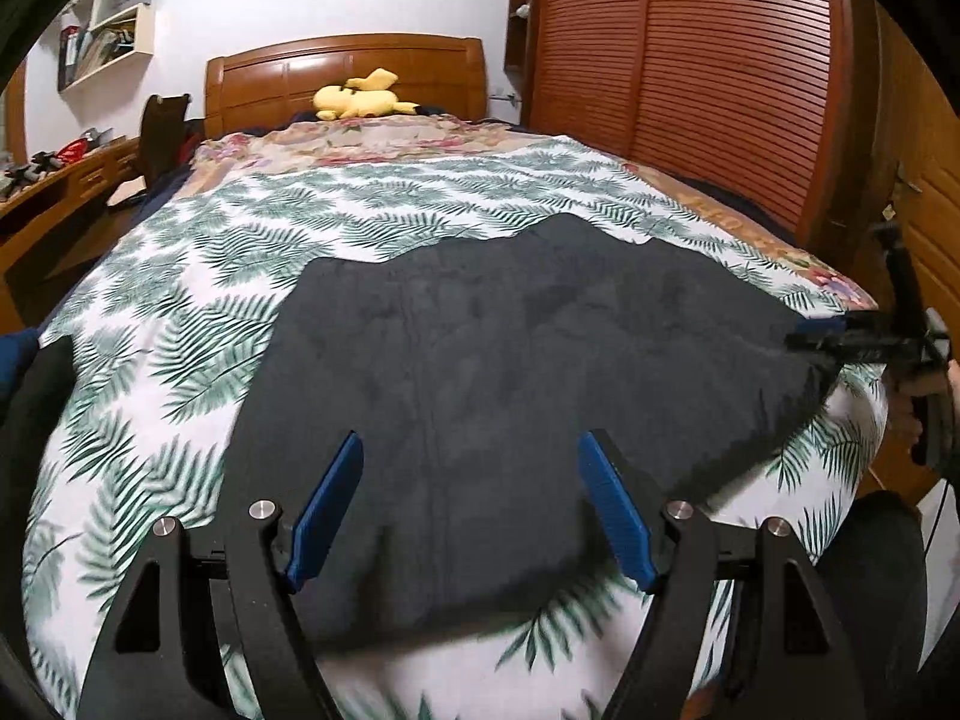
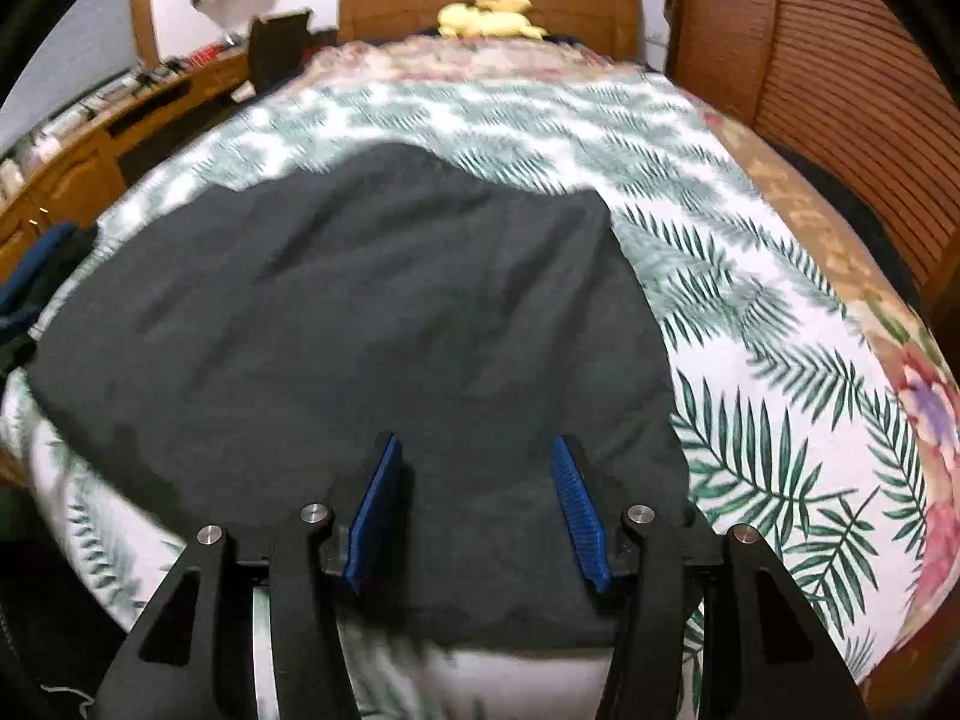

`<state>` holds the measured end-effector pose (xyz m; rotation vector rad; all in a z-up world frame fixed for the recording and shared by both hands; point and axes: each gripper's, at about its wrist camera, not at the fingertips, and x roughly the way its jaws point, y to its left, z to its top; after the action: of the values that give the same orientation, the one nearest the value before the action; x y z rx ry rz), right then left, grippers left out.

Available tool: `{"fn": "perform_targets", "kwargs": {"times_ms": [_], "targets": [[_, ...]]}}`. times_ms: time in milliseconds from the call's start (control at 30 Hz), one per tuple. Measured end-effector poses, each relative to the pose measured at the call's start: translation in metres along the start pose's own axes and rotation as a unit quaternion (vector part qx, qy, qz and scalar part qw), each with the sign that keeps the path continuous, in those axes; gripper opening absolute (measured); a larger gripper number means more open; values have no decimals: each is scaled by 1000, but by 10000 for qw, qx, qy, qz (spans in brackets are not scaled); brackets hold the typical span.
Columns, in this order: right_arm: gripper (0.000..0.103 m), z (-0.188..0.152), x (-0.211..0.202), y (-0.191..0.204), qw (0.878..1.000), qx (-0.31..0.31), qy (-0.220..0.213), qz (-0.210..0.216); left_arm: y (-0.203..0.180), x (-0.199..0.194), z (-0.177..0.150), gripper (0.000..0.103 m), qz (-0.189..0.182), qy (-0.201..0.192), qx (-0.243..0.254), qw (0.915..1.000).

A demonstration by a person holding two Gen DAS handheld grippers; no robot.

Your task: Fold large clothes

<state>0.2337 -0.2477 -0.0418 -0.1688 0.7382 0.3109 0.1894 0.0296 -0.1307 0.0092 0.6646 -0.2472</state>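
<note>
garment (image 1: 510, 360) on bed cover (image 1: 180, 330), plush toy (image 1: 360, 97) behind by headboard (image 1: 348, 69)

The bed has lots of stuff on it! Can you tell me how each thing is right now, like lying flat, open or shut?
Dark garment: spread mostly flat on the bed, lightly wrinkled, not gripped.
Leaf-print cover: spread over the bed, under the garment.
Yellow plush toy: lying by the headboard.
Left tongs: open, nothing between them.
Right tongs: open, nothing between them.
Slatted wardrobe door: shut.

Fern-print bedspread (image 1: 372, 204), yellow plush toy (image 1: 360, 97) by wooden headboard (image 1: 345, 69), slatted wardrobe (image 1: 690, 72), wall shelves (image 1: 114, 24)
</note>
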Motion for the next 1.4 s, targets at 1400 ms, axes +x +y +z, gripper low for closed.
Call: {"fn": "perform_targets", "kwargs": {"times_ms": [1400], "targets": [[62,21,69,78,9894,-852,124,1167,72,6,-54,56,781,803,-1393,9839]]}}
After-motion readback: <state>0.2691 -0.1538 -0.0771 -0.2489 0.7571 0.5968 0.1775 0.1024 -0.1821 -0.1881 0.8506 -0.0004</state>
